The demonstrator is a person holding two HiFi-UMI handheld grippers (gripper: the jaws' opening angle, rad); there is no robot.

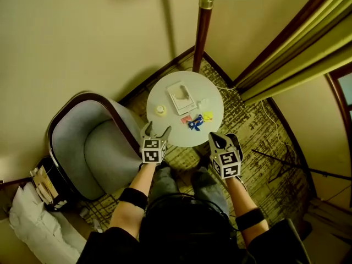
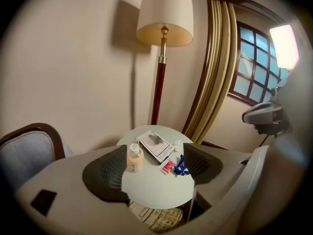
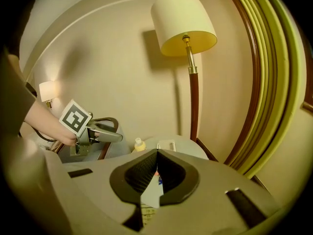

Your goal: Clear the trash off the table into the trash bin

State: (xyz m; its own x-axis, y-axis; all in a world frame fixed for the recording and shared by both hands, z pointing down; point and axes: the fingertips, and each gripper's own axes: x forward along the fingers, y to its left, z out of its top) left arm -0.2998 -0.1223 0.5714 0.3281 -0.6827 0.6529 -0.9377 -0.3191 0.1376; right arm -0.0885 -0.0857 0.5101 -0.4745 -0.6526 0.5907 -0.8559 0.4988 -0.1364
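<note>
Left gripper (image 1: pixel 156 130), jaws spread and empty at the table's (image 1: pixel 177 135) 7 o'clock rim, should drop low onto the wrappers (image 1: pixel 195 122) lying toward 5 o'clock and pinch one flat; right gripper (image 1: pixel 216 141), jaws pressed together, should open first.

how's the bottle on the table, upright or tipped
Upright: the bottle stands on its base on the table, with its white cap on top.

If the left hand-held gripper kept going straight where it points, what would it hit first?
Probably the bare near part of the round table, with the small bottle just left of its line.
</note>
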